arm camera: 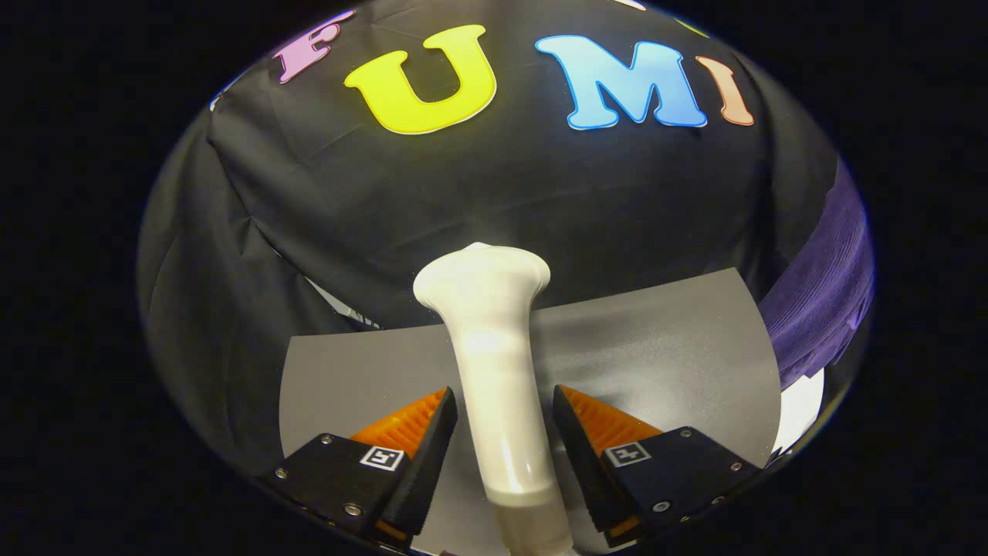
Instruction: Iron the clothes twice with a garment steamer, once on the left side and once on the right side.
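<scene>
Dim booth, light falling from above and in front; white glossy plastic steamer handle (494,363) overexposed, glare streaks near its base; matte grey table sheet (664,347) evenly lit; fisheye bends edges, purple ribbed cloth (822,301) softly blurred

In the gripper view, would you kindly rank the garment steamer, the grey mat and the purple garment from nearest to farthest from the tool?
1. Garment steamer: its white handle stands between the fingers of the tool, which are open with a gap on each side.
2. Grey mat: lies under and just beyond the fingers.
3. Purple garment: farthest, off to the right past the mat's edge.
</scene>
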The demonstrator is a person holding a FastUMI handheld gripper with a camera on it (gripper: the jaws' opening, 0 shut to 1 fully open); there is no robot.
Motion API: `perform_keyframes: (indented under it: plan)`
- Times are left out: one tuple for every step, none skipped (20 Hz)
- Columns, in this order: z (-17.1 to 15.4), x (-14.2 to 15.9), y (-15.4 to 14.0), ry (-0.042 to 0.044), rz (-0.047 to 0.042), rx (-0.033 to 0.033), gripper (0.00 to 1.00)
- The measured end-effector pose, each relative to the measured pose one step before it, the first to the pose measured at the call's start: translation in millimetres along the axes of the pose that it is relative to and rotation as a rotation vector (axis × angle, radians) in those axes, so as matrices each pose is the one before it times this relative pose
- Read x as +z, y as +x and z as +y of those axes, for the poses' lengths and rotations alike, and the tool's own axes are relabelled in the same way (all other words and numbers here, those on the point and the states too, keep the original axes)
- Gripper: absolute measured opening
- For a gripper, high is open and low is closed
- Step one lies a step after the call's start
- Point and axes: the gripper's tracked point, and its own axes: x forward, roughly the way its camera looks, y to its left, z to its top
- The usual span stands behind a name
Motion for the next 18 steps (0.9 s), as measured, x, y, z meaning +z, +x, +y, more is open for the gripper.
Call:
perform_keyframes:
  plan:
    - [-4.64, 2.07, 0.63, -0.00428, -0.01187, -0.01854, 0.72]
    - [-3.49, -0.63, -2.44, -0.00051, 0.00454, -0.01356, 0.66]
    - [1.09, -1.86, 0.58, -0.00506, -0.003, 0.00532, 0.59]
    - [-0.14, 0.72, -0.07, 0.00142, -0.0037, 0.00889, 0.52]
    - [0.77, -2.22, 0.43, 0.00466, -0.00074, 0.00827, 0.5]
    - [0.53, 0.03, -0.52, 0.00815, -0.00689, 0.00706, 0.48]
    - [-0.9, -0.46, -2.07, 0.00858, -0.00206, 0.00518, 0.47]
    - [-0.8, 0.53, -0.26, 0.00529, -0.00391, -0.0032, 0.45]
    - [-1.33, 0.16, 1.59, -0.00773, -0.01104, -0.00852, 0.44]
    - [-0.9, 1.16, -0.66, -0.0133, -0.01137, -0.01166, 0.41]
    - [-0.6, -1.31, 1.1, -0.01659, -0.01503, -0.01781, 0.39]
    - [-0.1, 0.02, -0.43, -0.0169, -0.01232, -0.01777, 0.38]
    - [0.57, -0.89, -0.69, -0.01581, -0.00802, -0.01488, 0.37]
    - [0.28, 0.37, -0.72, -0.00942, -0.00682, -0.01015, 0.36]
    - [0.45, -1.13, 0.28, -0.00975, -0.00301, -0.00449, 0.36]
    - [0.54, -0.29, -1.23, -0.00555, -0.003, -0.00182, 0.36]
    - [0.11, -1.32, -2.58, -0.01214, -0.00475, 0.00102, 0.36]
    - [-0.02, 0.13, -3.64, -0.01098, -0.01279, -0.00176, 0.36]
